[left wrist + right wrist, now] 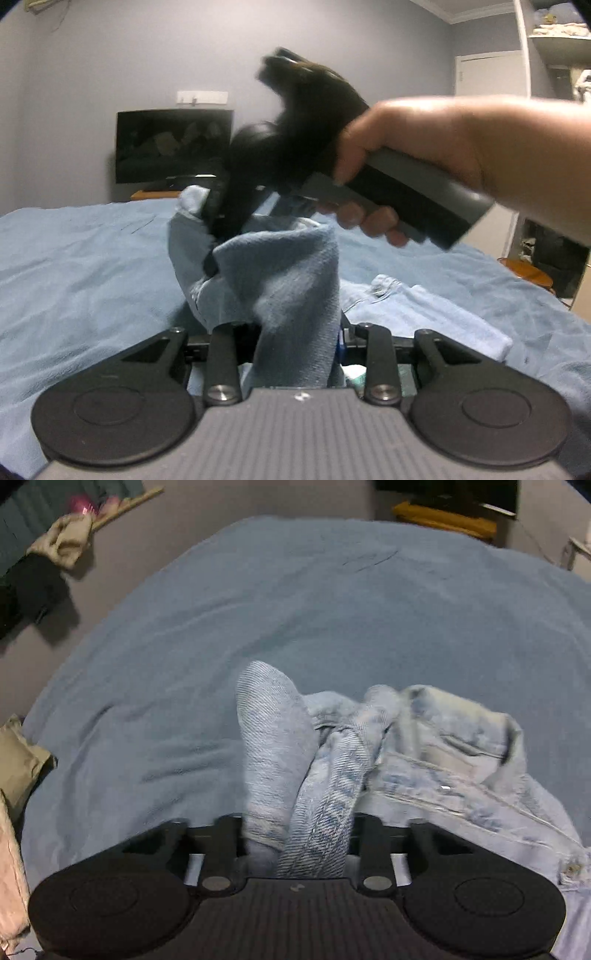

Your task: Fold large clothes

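A bed (332, 620) covered in a wrinkled blue blanket fills both views. Beyond its far edge, in the left wrist view, a dark television (173, 146) stands on a wooden stand against a pale grey wall (129, 55), and a white shelf unit (554, 40) rises at the right. The right wrist view shows beige and dark garments (59, 546) lying on the floor past the bed's left edge.

The light-wash denim garment (461, 768) lies bunched toward the near right part of the bed, a seam and a button showing by the right edge of that view.

The right hand (424, 147) reaches in from the right, wrapped around a grey handle, and tips the right gripper (221, 229) down and leftward; it is blurred, its dark fingers pinching a raised fold of the denim above the blanket.

The left gripper (295, 332) points forward, low over the bed, its jaws pressed onto a thick column of the same denim that rises between them.

In the right wrist view, two rolls of denim pass up between that gripper's fingers.
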Available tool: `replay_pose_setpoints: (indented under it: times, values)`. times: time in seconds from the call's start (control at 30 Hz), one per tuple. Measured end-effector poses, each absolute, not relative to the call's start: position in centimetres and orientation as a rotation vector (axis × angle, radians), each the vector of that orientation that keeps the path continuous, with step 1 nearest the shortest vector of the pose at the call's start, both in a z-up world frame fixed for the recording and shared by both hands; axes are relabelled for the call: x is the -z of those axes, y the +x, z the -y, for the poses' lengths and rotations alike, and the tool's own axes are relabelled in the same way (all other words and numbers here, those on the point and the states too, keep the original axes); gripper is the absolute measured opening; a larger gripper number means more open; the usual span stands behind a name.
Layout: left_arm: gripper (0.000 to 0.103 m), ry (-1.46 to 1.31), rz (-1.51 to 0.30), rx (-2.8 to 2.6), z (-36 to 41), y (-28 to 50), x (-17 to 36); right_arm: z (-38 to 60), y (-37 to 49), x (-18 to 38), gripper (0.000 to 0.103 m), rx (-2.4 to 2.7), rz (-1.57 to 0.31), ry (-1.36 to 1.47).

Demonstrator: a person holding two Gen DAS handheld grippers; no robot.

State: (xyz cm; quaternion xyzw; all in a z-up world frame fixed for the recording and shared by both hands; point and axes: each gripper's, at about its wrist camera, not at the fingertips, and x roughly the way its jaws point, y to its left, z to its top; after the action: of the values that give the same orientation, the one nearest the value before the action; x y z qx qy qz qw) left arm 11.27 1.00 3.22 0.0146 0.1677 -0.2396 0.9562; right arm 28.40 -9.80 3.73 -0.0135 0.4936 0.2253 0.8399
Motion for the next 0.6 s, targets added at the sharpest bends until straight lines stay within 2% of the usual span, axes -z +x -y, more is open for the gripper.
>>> replay_pose_setpoints:
  times: [0.3, 0.5, 0.53, 0.6]
  values:
    - [0.028, 0.232, -0.22, 0.617, 10.3, 8.3, -5.8, 26.4, 20.7, -6.3, 0.022, -0.512, -0.702, 0.265]
    - [0.029, 0.383, -0.236, 0.672, 19.6, 7.9, -4.1, 37.4, 17.3, -2.5, 0.022, -0.456, -0.597, 0.529]
    - [0.032, 0.394, -0.25, 0.67, 20.7, 8.1, -3.7, 38.7, 17.1, -1.5, 0.022, -0.45, -0.585, 0.577]
    - [0.047, 0.401, -0.278, 0.672, 22.7, 8.3, -3.0, 40.4, 17.4, 0.9, 0.022, -0.44, -0.563, 0.631]
